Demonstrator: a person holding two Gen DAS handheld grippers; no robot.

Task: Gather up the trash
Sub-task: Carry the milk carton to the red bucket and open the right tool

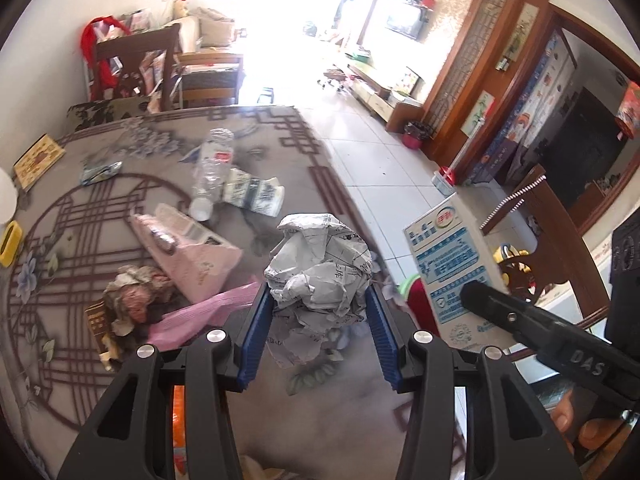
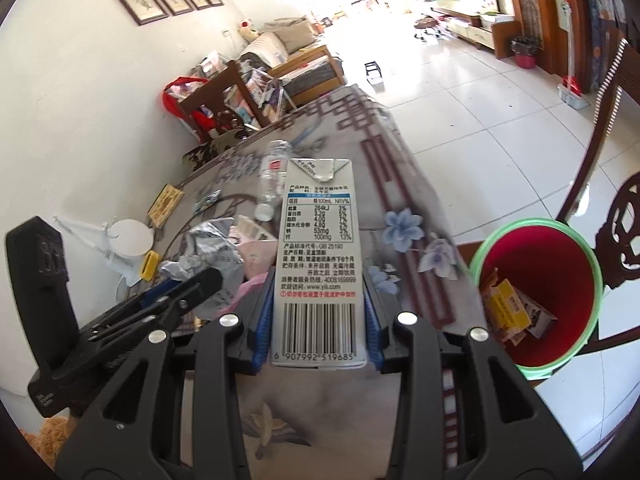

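Gripping a crumpled newspaper ball, light and springy, my left fingers pinch its sides; my right fingers clamp a stiff milk carton low. Beyond, the red bin waits beside the table.

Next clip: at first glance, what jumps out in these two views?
Each tool carries trash: the left tool is shut on a crumpled newspaper ball, the right tool on an upright milk carton. To the carton's right, a red bin with a green rim stands beside the table, already holding some packaging. More litter, including a clear plastic bottle, lies on the patterned tablecloth.
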